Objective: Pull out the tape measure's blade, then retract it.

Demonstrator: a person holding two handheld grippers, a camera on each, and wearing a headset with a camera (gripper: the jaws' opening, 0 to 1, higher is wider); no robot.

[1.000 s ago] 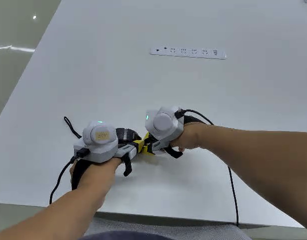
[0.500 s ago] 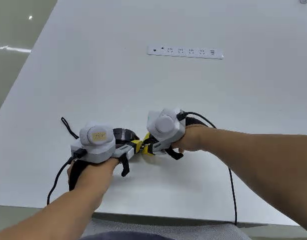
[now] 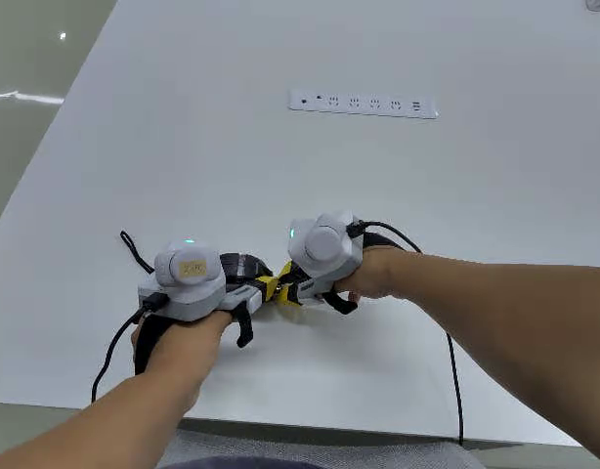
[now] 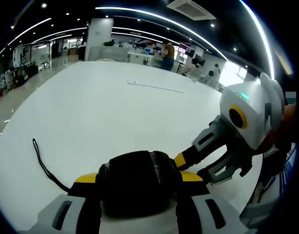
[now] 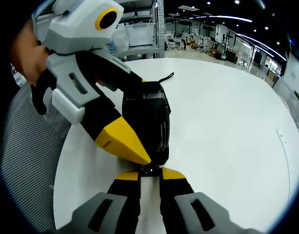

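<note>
"Tape measure (image 5: pixel 148 119) — where's it sitting?"

"Near the front edge of the white table (image 3: pixel 280 166), right between the two tools. The left gripper (image 4: pixel 137 179) has the black case clamped across its sides, one yellow-tipped jaw on each flank, with the case resting on the tabletop."

"And the other one?"

"The right gripper (image 5: pixel 149 174) faces it head-on, its tips almost meeting the left one's. Its jaws are pinched close together on a small dark tab (image 5: pixel 149 170) at the near end of the case — hard up against the body. I can't make out more of the tab than that."

"Anything else on the bench?"

"A thin black cord (image 3: pixel 134 251) lies on the table just left of the left gripper. A white power strip (image 3: pixel 363 103) sits well apart, further up the table."
</note>
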